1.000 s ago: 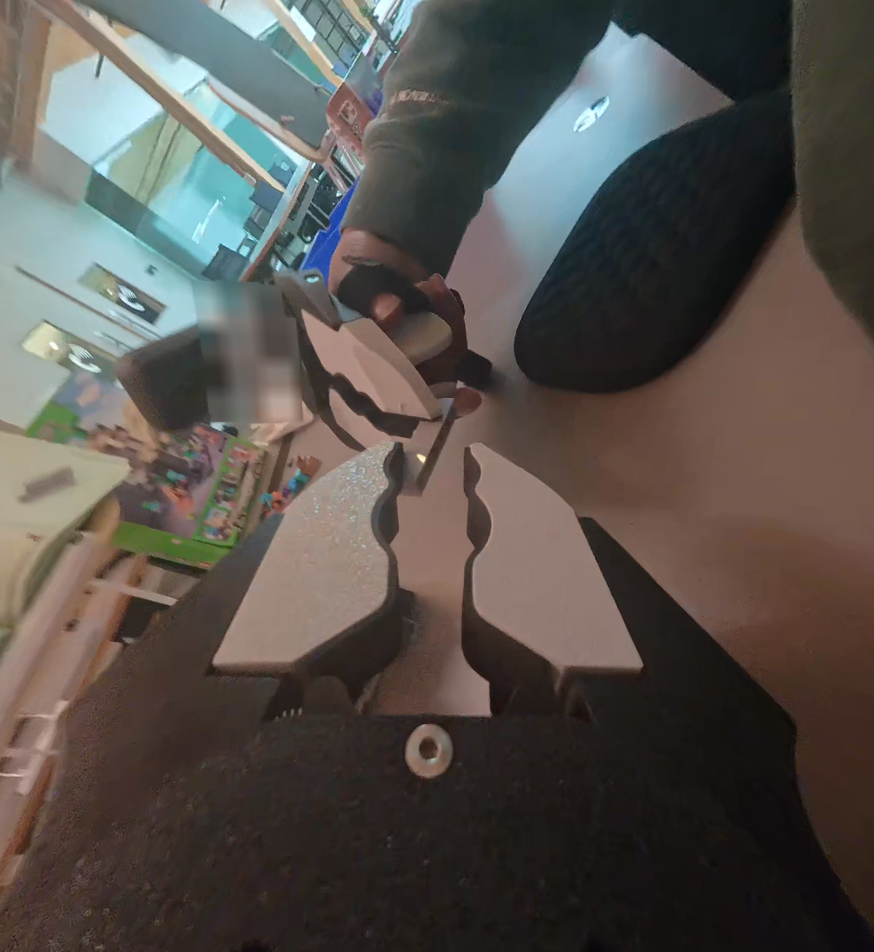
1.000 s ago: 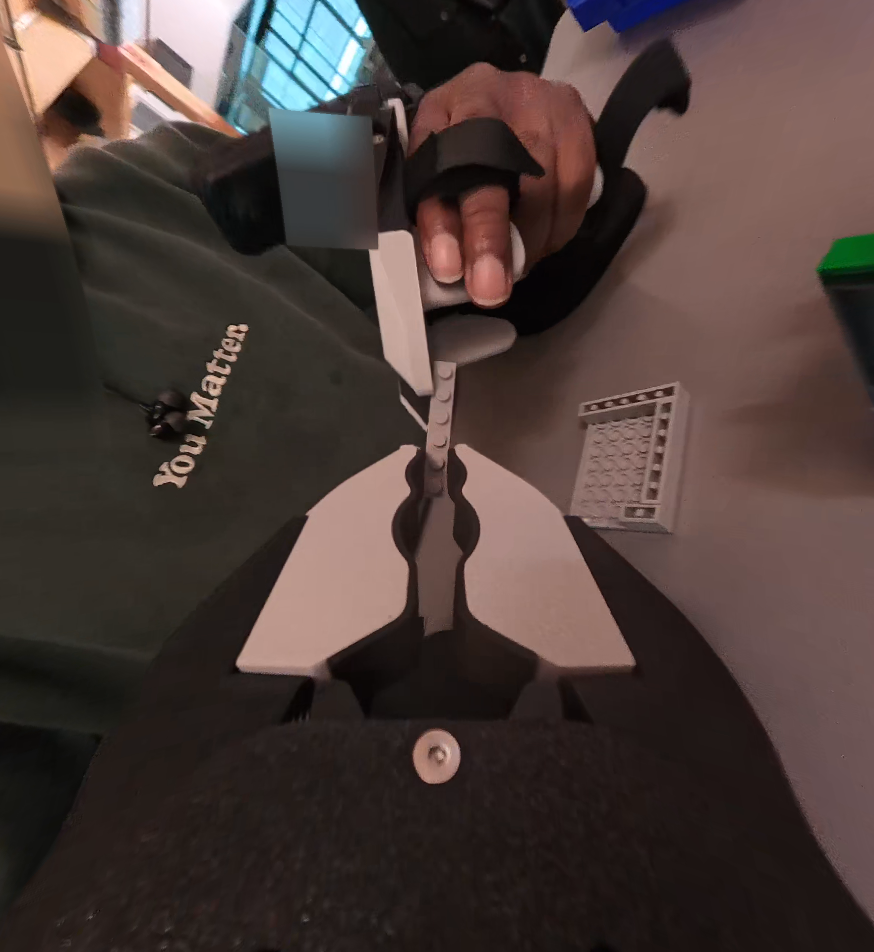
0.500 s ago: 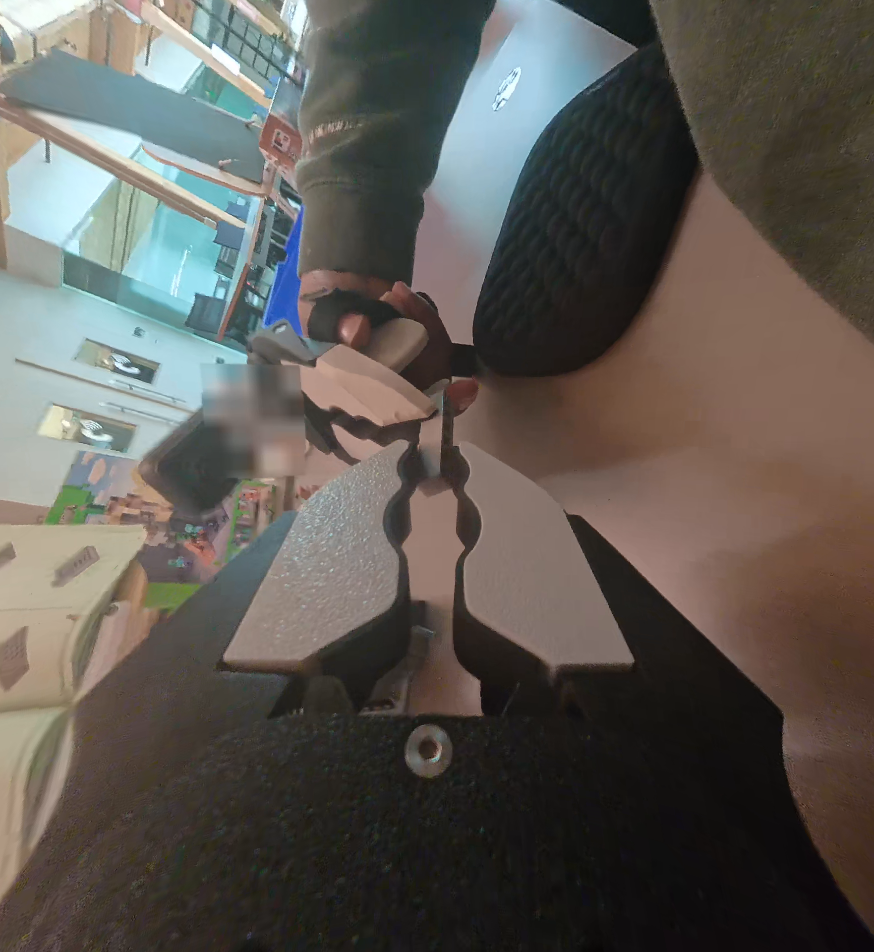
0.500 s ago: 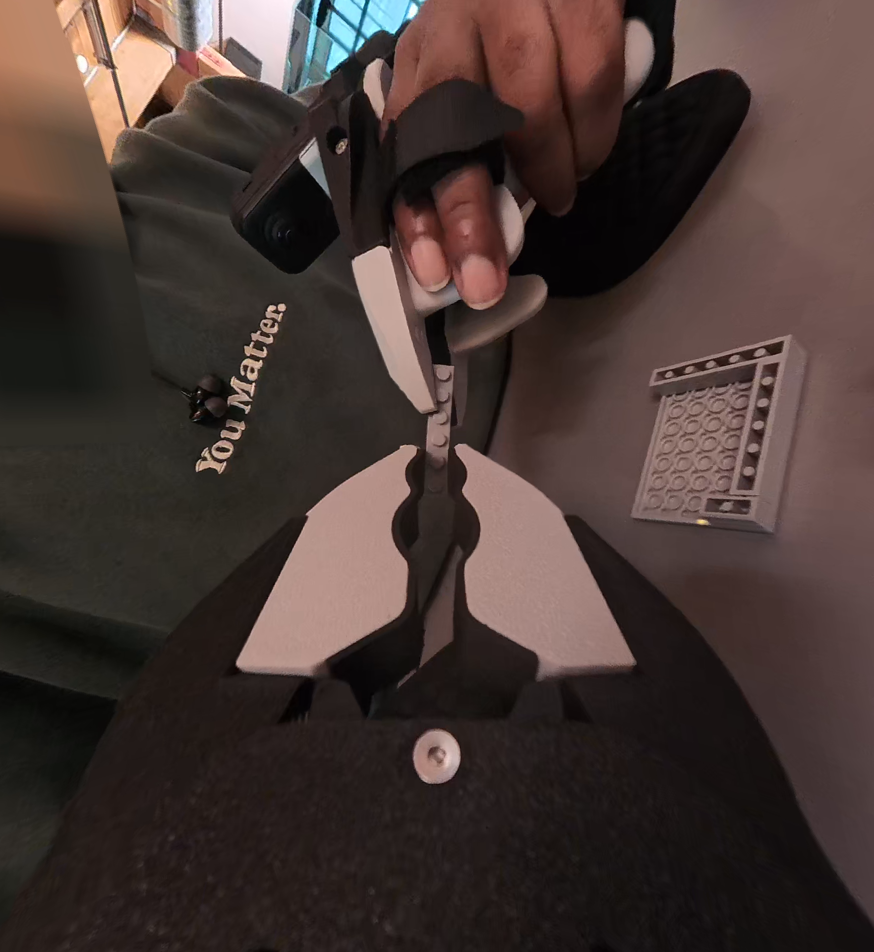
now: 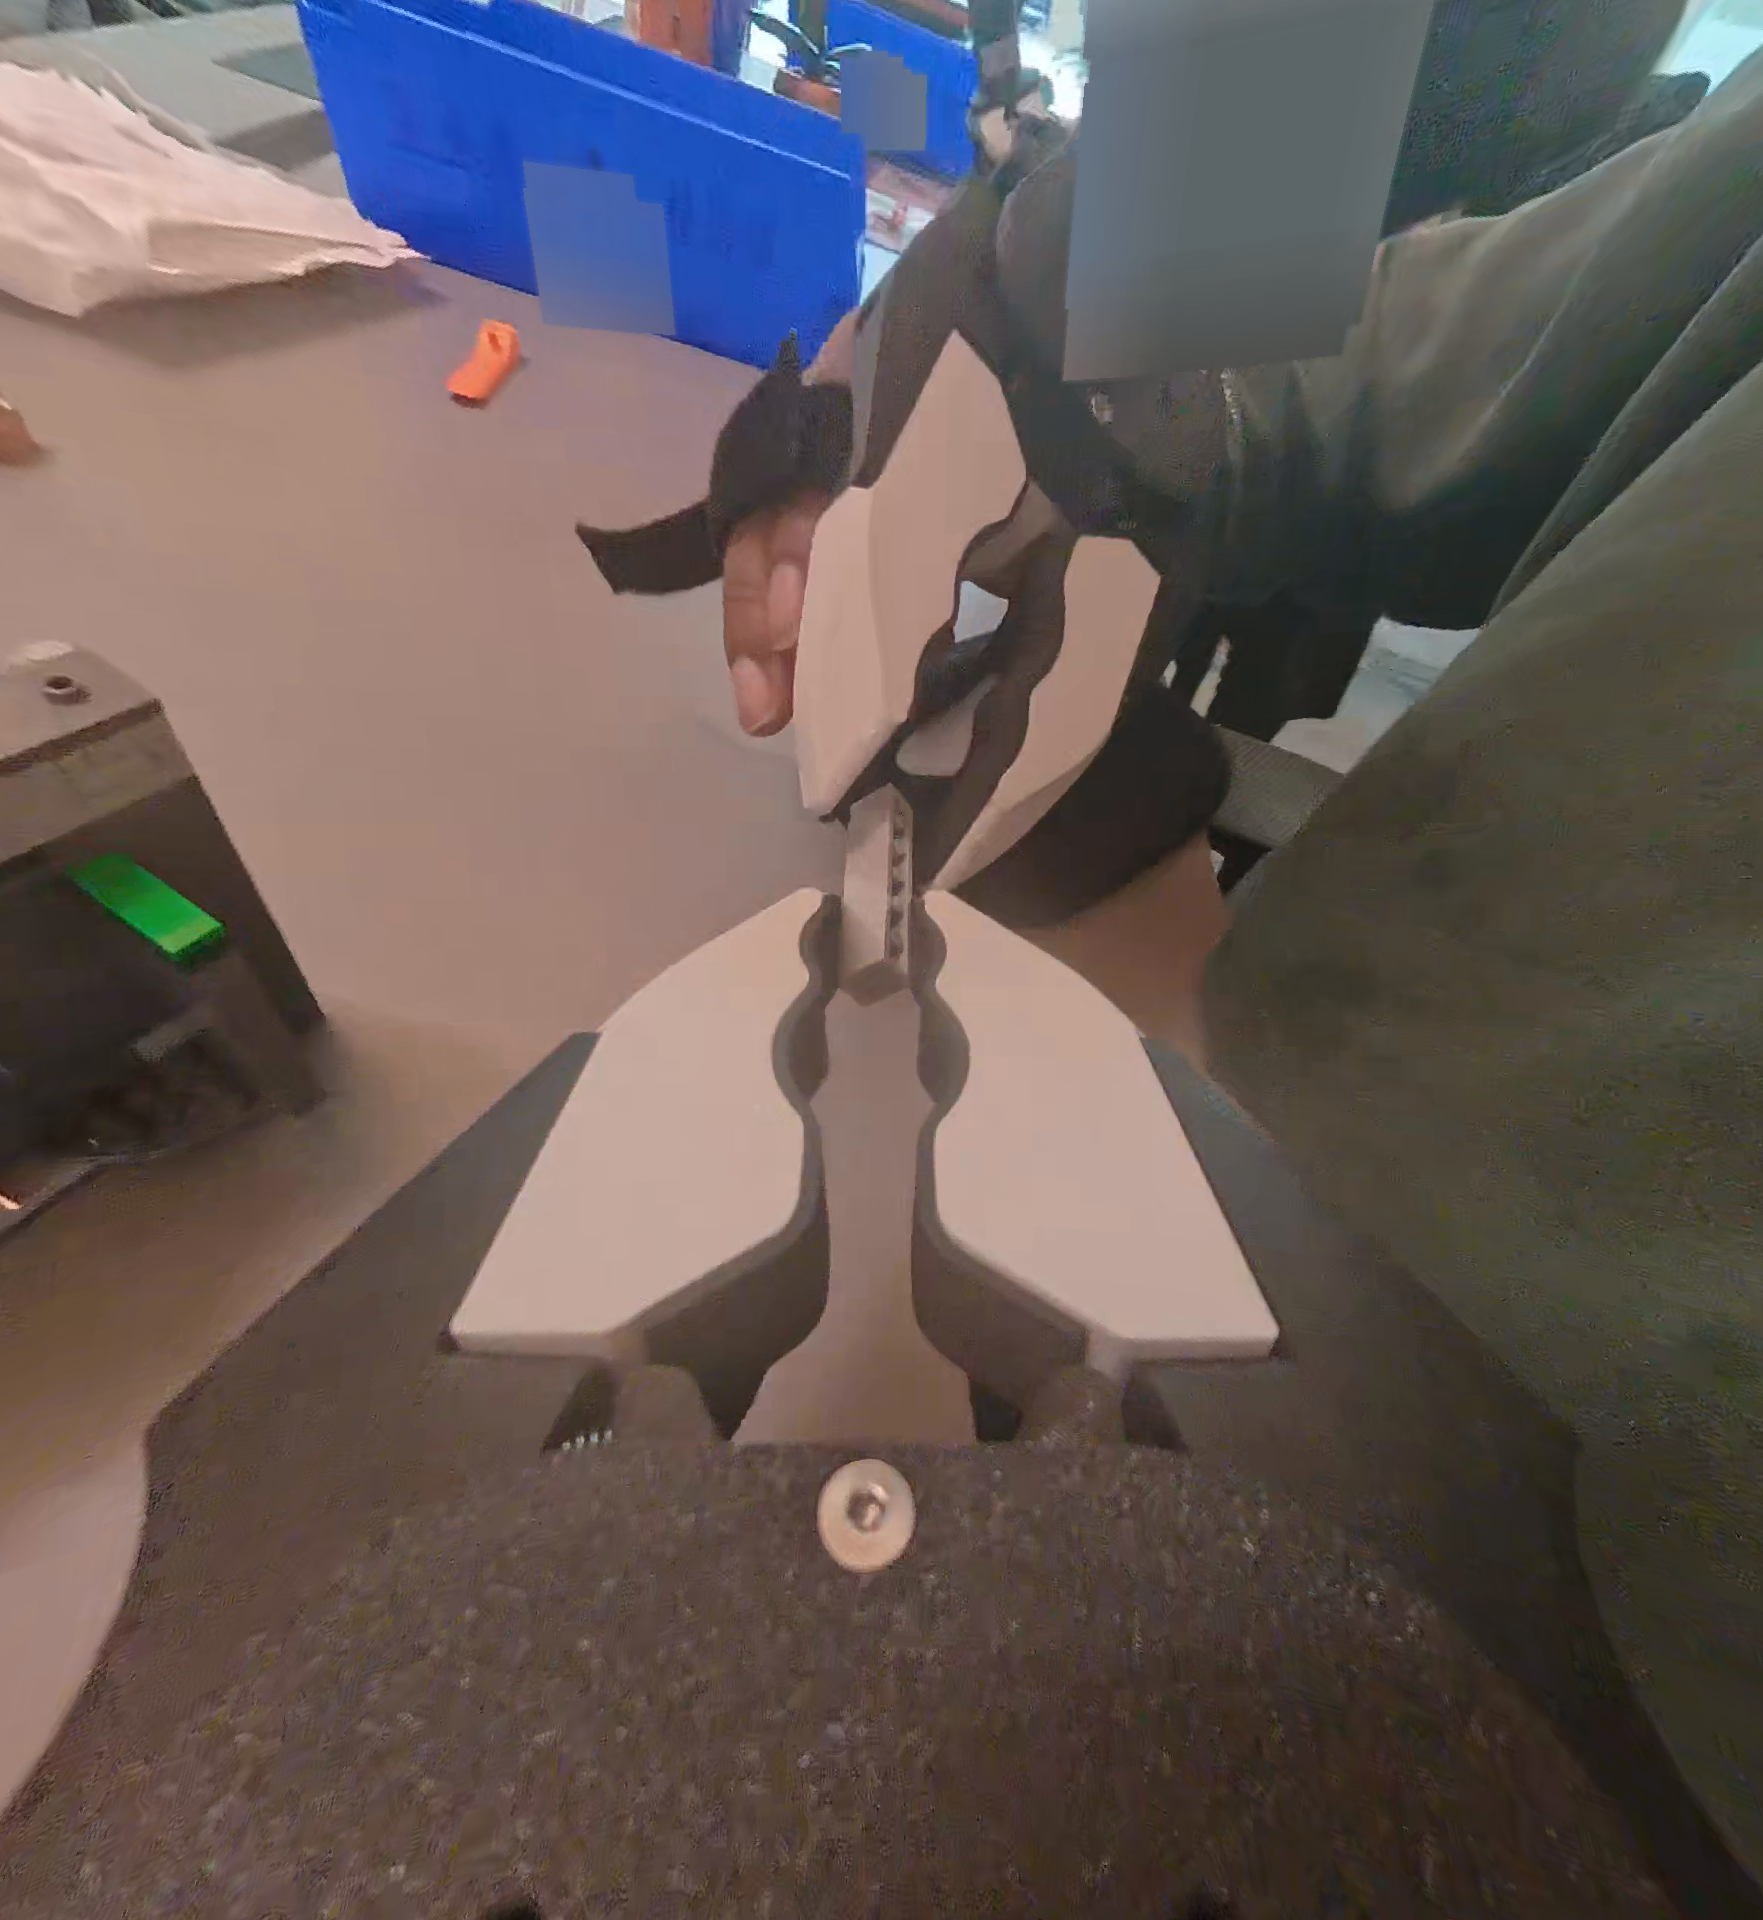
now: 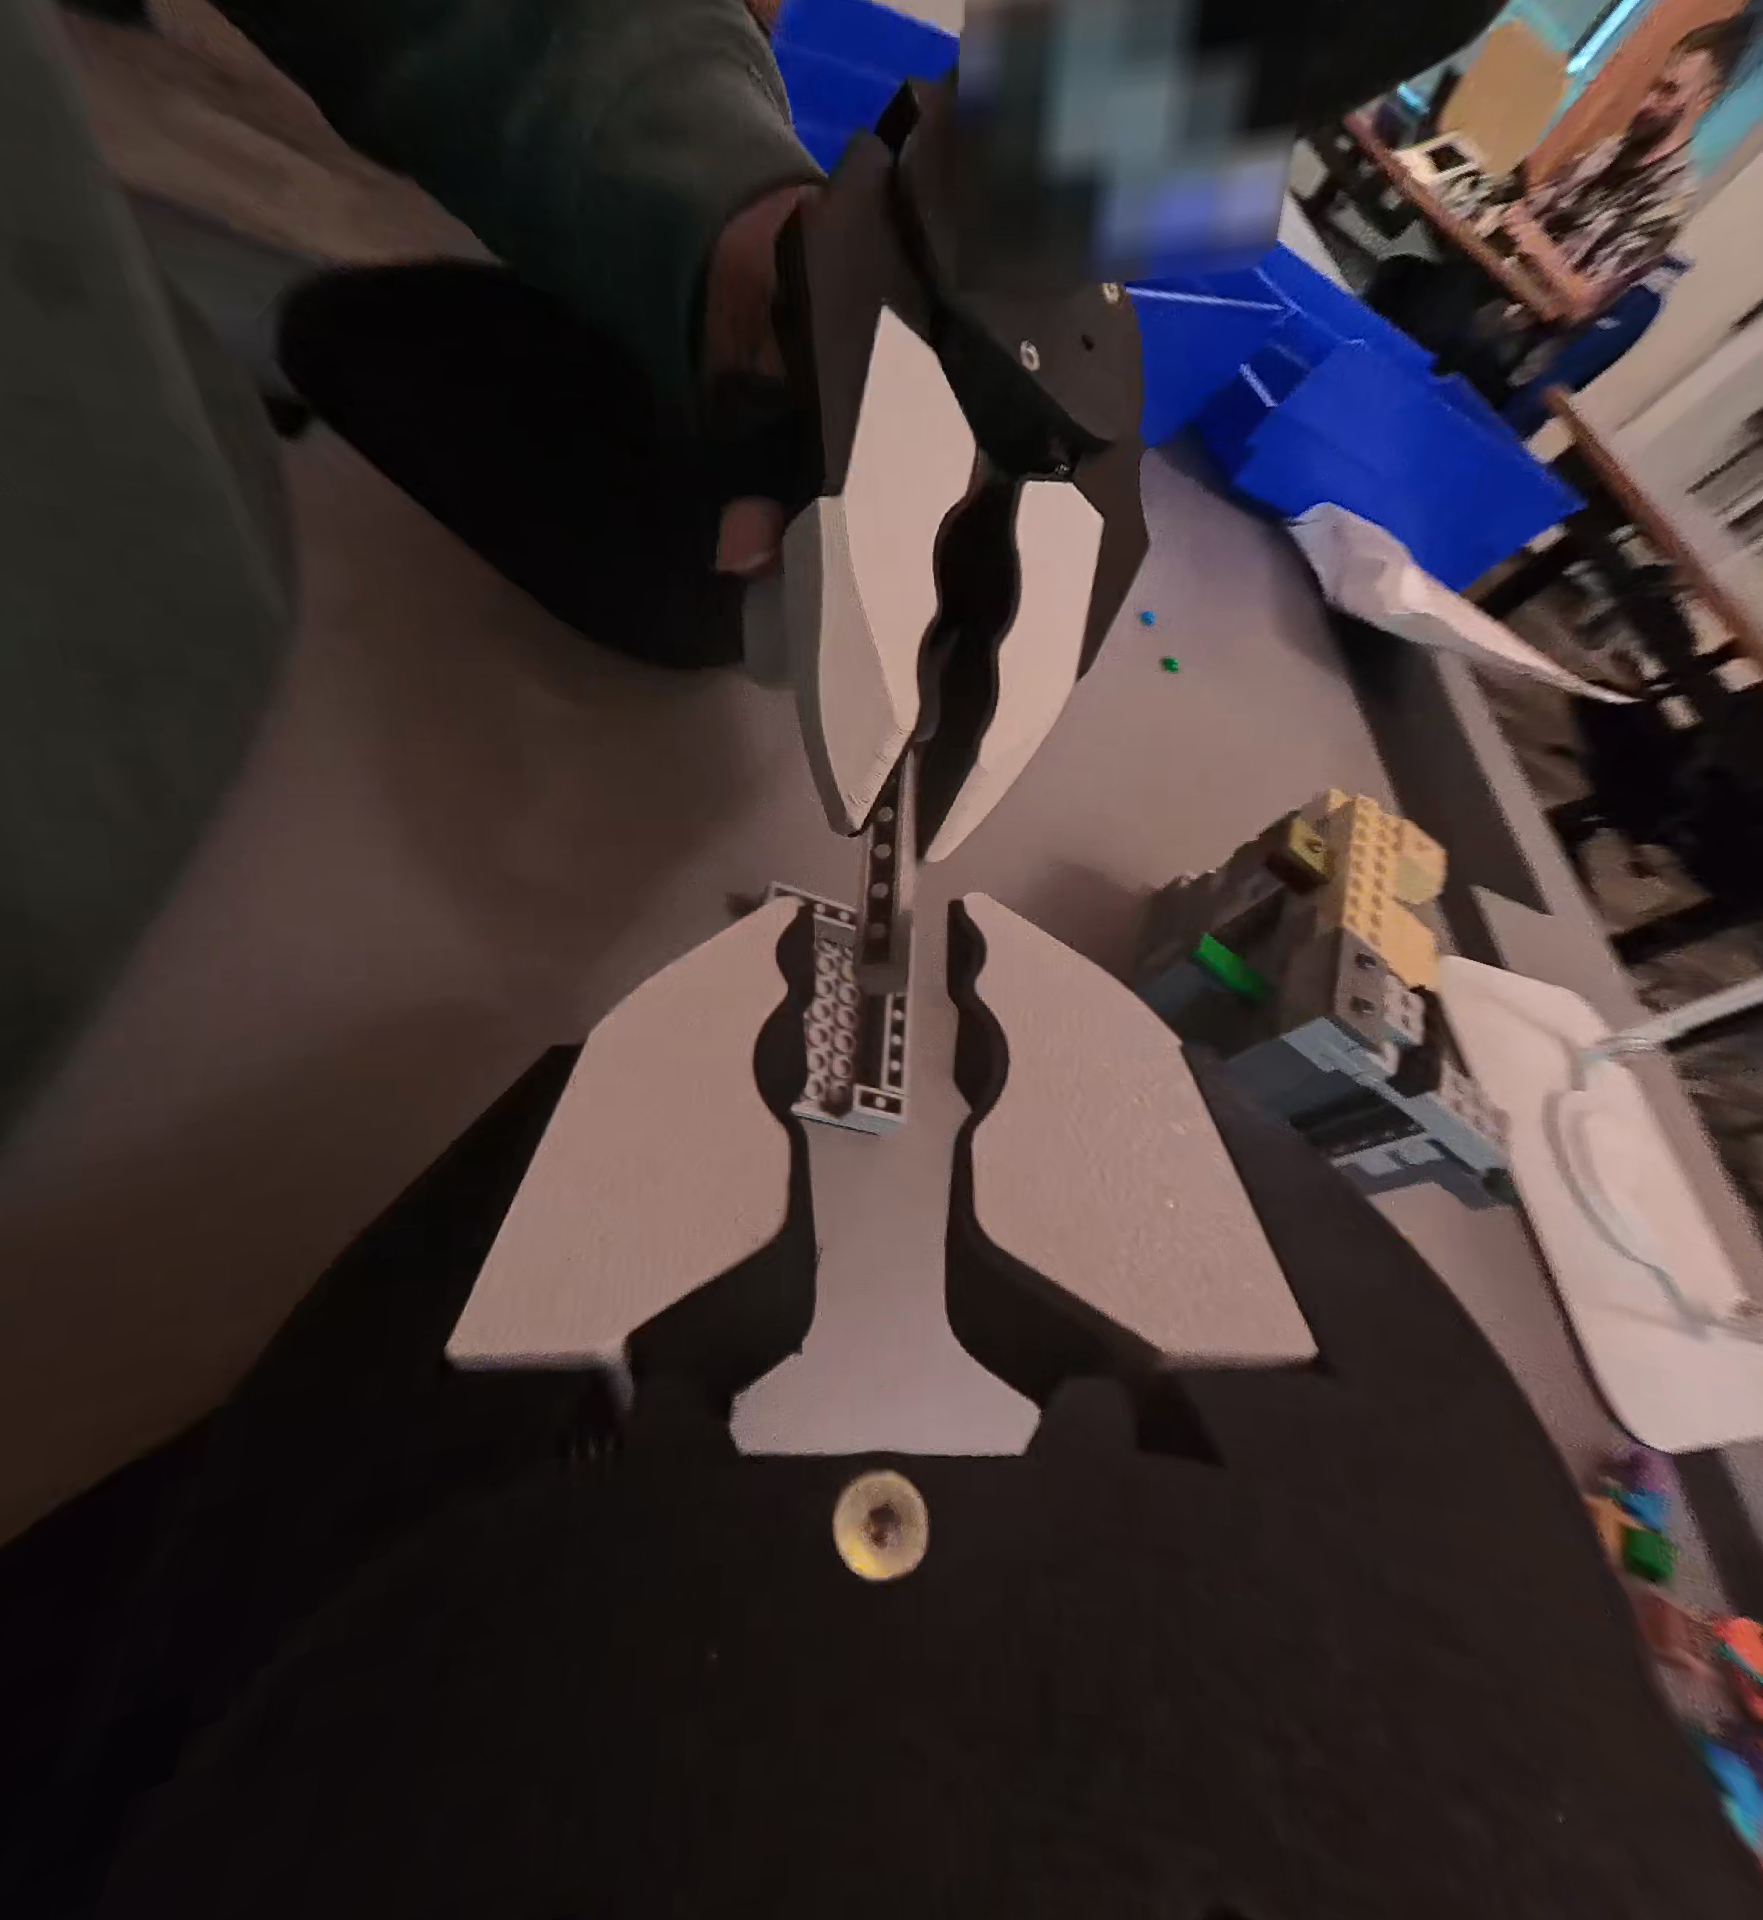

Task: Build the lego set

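- Half a second ago the right gripper (image 6: pixel 918 914) pinched the long grey studded plastic strip (image 5: pixel 879 914); now its jaws have spread and the strip's end stands between them with a clear gap on the right side, so it no longer grips.
- The left gripper (image 5: pixel 875 920) stays narrowed on the strip's other end, both pale fingers (image 5: pixel 752 997) pressing its sides, and now carries it alone.
- Both cameras have swung since then: the grey table (image 5: pixel 389 623) now fills the left view.
- The two grippers face each other tip to tip above the table, the strip bridging them.
- A hand (image 5: pixel 768 613) in a black strap works the right gripper, with a dark green sleeve (image 5: pixel 1583 727) behind.
- Below the right gripper's fingers lies a square grey studded brick plate (image 6: pixel 846 1039).
- Nearby stands a tan-and-grey brick model (image 6: pixel 1344 935); blue bins (image 5: pixel 586 135) and white paper (image 5: pixel 108 197) sit farther off.
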Action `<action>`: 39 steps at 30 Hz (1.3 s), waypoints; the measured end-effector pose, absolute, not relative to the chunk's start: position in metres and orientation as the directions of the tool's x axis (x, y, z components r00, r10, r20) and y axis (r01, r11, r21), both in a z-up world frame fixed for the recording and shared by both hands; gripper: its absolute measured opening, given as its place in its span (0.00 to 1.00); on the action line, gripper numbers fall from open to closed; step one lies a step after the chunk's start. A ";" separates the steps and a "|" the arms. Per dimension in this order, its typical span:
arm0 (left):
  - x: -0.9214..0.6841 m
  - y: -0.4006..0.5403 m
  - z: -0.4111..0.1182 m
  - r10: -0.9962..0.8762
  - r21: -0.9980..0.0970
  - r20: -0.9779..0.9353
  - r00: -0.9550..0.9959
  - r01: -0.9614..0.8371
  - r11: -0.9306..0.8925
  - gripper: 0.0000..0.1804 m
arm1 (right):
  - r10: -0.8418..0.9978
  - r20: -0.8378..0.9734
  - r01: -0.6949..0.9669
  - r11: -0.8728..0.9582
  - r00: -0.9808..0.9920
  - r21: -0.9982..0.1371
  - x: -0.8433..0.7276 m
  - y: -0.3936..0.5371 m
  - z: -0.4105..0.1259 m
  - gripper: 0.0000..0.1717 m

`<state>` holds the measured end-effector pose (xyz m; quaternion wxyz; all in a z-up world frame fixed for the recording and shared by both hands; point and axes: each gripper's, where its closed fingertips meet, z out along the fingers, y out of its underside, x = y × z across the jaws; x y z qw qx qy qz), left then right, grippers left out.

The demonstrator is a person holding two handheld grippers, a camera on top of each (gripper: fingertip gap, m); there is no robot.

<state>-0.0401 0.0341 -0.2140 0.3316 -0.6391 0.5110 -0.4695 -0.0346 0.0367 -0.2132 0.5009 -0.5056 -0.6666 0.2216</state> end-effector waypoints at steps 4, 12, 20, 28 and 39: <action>-0.039 0.034 -0.216 -0.961 -0.898 0.275 0.036 -0.348 -0.271 0.07 | 0.869 0.495 0.470 0.434 0.005 -0.768 -0.036 0.036 -0.213 0.05; -0.040 0.033 -0.224 -0.993 -0.911 0.119 0.025 -0.394 -0.119 0.09 | 0.960 0.279 0.481 0.237 0.016 -0.844 -0.036 0.036 -0.218 0.04; -0.043 0.029 -0.232 -0.996 -0.891 -0.090 0.001 -0.446 0.080 0.04 | 1.000 -0.009 0.457 -0.013 0.012 -0.889 -0.037 0.029 -0.224 0.04; -0.045 0.026 -0.238 -0.999 -0.884 -0.041 -0.010 -0.465 0.041 0.04 | 0.999 -0.048 0.472 -0.047 0.010 -0.880 -0.039 0.027 -0.231 0.04; -0.047 0.027 -0.243 -0.998 -0.877 -0.042 -0.040 -0.477 0.056 0.04 | 0.996 0.080 0.573 0.049 0.028 -0.818 -0.042 0.029 -0.237 0.04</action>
